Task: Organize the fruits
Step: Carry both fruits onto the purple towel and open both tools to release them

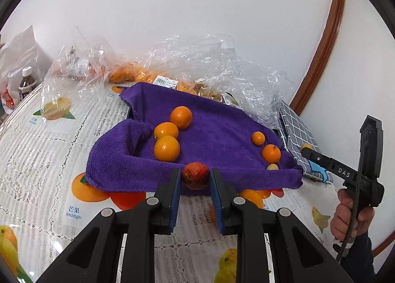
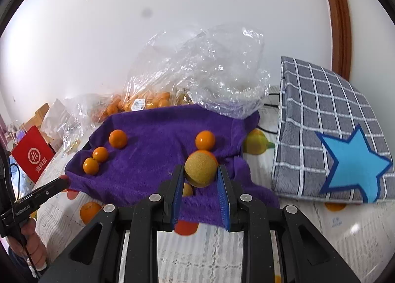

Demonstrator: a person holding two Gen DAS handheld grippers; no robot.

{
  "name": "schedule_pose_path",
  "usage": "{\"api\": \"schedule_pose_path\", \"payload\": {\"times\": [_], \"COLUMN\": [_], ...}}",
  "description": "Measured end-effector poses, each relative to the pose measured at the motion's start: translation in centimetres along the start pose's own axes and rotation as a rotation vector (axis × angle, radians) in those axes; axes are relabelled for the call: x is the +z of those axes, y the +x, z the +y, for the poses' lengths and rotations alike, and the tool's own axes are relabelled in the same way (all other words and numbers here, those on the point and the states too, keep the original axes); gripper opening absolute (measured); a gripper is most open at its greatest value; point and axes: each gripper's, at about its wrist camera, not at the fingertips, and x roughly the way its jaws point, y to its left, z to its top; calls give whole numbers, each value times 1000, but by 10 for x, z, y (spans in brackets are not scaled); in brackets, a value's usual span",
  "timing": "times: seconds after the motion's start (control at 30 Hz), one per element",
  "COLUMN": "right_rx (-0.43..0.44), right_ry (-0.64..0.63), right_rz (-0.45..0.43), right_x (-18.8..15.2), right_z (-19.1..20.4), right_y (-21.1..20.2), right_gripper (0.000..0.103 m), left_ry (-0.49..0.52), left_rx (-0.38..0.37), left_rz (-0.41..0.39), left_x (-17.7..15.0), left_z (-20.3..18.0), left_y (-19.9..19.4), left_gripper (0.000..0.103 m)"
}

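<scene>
A purple towel [image 1: 212, 135] lies on the table with several oranges [image 1: 166, 148] on it. My left gripper [image 1: 195, 175] is shut on a small red fruit [image 1: 195, 175] at the towel's near edge. My right gripper [image 2: 200, 172] is shut on a round yellow-brown fruit [image 2: 201, 168] above the towel [image 2: 158, 130]. In the left wrist view the right gripper [image 1: 306, 151] shows at the right over a checked cloth. In the right wrist view the left gripper [image 2: 63, 181] shows at the left by the towel's edge. A small yellow fruit [image 1: 272, 166] lies near the towel's right edge.
Clear plastic bags [image 1: 197, 61] holding more oranges lie behind the towel by the white wall. A grey checked cloth with a blue star [image 2: 328, 140] lies to the right. A bottle [image 1: 26, 83] and a red paper bag [image 2: 32, 157] stand at the left. The tablecloth [image 1: 37, 154] has printed fruit.
</scene>
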Motion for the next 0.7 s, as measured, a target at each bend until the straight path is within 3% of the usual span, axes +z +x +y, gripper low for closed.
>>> {"api": "schedule_pose_path", "payload": {"times": [0.7], "right_rx": [0], "right_ry": [3], "right_rz": [64], "right_x": [-15], "right_z": [-9], "right_y": [30], "right_gripper": [27], "left_ry": [-45], "left_rx": [42], "left_rz": [41], "left_x": [3], "left_z": [11], "left_y": [5], "left_gripper": [23]}}
